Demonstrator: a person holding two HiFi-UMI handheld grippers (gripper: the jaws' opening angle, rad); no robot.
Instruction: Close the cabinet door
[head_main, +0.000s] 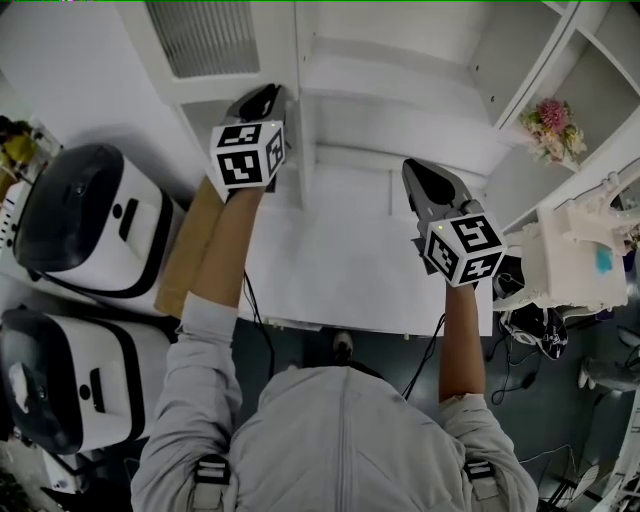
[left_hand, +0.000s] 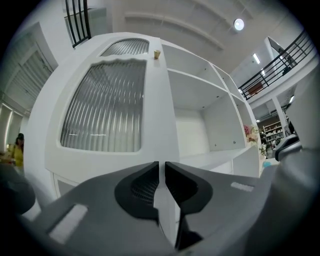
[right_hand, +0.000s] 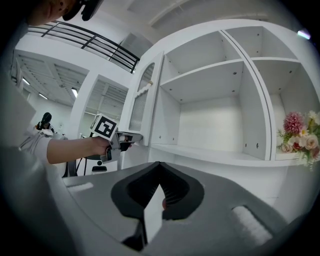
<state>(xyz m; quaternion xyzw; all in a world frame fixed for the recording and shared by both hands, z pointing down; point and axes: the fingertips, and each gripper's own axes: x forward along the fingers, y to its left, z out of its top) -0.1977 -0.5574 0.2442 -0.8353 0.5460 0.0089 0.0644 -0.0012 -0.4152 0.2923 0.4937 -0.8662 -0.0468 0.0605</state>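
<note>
I have the left gripper (head_main: 265, 96) up at the lower free edge of the white cabinet door with the ribbed glass panel (head_main: 205, 38), in the upper left of the head view. In the left gripper view its jaws stand almost together, with only a thin slit between the tips, and I see nothing held in it. The door's white edge (left_hand: 162, 115) runs straight up from that slit. From the right gripper view, the left gripper's tip (right_hand: 129, 137) meets the door's bottom corner (right_hand: 142, 100). The door stands swung out to the left of the white open-shelved cabinet (head_main: 400, 110).

The right gripper (head_main: 412, 168) sits right of centre in front of the shelves, apart from them, jaws pressed together on nothing (right_hand: 160, 164).

One compartment at the right edge holds a bunch of pink and white flowers (right_hand: 297, 132); they also show in the upper right of the head view (head_main: 550, 125). A small tan object (left_hand: 157, 53) sits on the cabinet top; I can't tell what it is
</note>
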